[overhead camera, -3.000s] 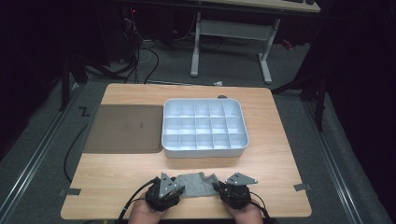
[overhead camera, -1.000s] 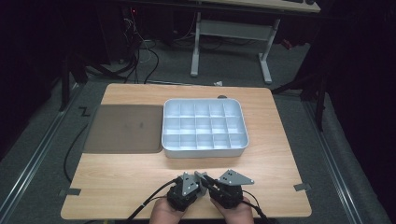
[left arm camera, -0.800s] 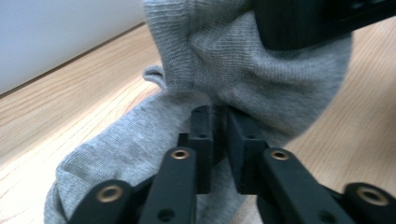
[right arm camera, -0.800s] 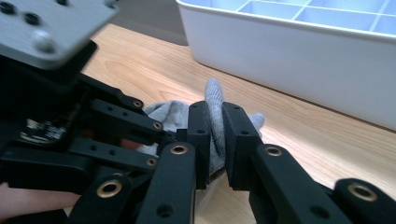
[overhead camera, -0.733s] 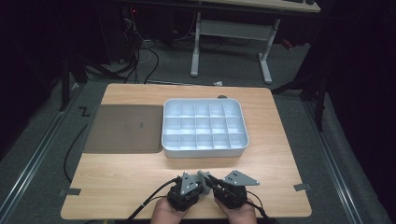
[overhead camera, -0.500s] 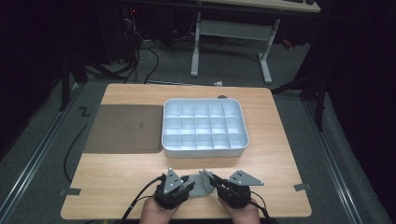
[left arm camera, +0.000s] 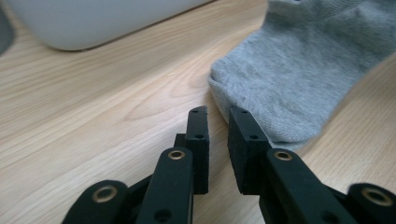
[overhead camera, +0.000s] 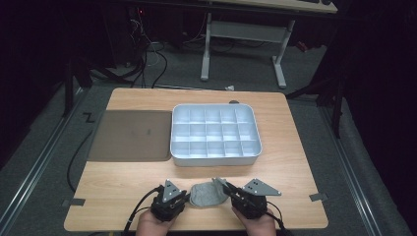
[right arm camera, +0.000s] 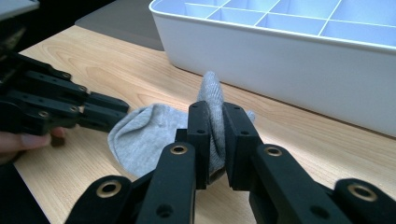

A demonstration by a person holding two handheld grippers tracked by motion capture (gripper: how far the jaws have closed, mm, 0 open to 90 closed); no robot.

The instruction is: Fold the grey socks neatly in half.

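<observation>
Currently, the work in hand appears to be folding or bundling a grey sock [overhead camera: 207,194] that lies on the near edge of the wooden table [overhead camera: 123,182], in front of the white compartment tray [overhead camera: 215,156]; a dark mat [overhead camera: 130,135] lies to the left of the tray. At the sock's left end, the left gripper [left arm camera: 219,122] stands just beside the fabric edge; its jaws have just been closing, are now only narrowly apart, and hold nothing between the pads. At the sock's right end, the right gripper [right arm camera: 212,122] is clamped on a raised fold of the sock, lifting that fold off the table. By judgement, the next move requires the left gripper to advance onto the near sock edge and secure it before the fold is carried across.
</observation>
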